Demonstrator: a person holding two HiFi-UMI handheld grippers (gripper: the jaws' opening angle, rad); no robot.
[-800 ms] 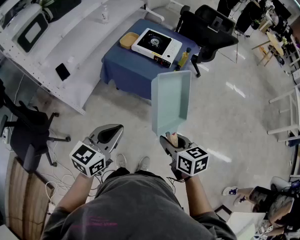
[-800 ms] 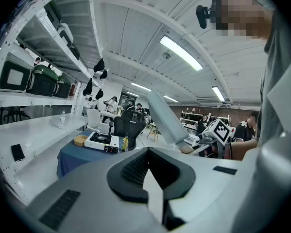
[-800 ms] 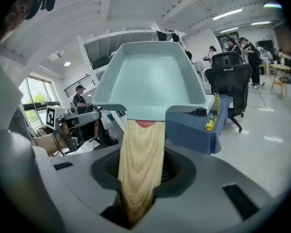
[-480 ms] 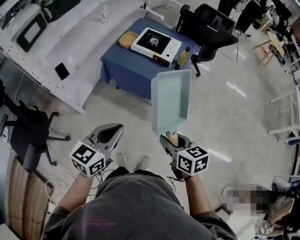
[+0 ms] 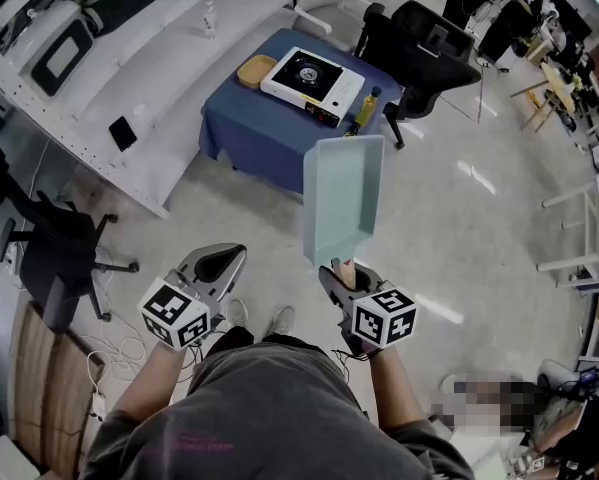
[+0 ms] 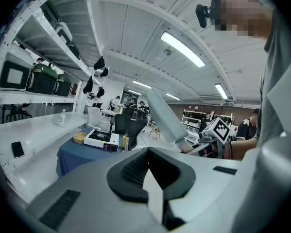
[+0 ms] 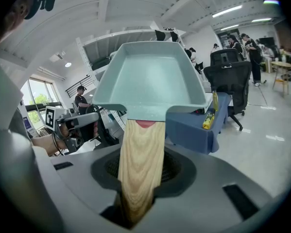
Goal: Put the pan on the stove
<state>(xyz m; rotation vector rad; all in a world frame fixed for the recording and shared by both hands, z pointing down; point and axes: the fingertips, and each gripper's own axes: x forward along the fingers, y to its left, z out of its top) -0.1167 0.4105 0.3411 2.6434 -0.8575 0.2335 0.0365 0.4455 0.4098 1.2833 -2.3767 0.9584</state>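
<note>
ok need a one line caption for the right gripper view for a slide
Right gripper clamps the wooden handle of a pale green pan, held out toward the blue-clothed table ahead.

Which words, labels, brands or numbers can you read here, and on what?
No text can be read.
Pink print on the grey shirt: blurred.
Label on the yellow bottle: too small.
Stove front panel: too small.
Marker cubes: square patterns only, no words.

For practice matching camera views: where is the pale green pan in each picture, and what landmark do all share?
Head view: pan at centre, above the right gripper.
Left gripper view: pan right of centre, edge-on.
Right gripper view: pan fills upper centre.
Shared landmark: yellow bottle at the blue table's edge.
</note>
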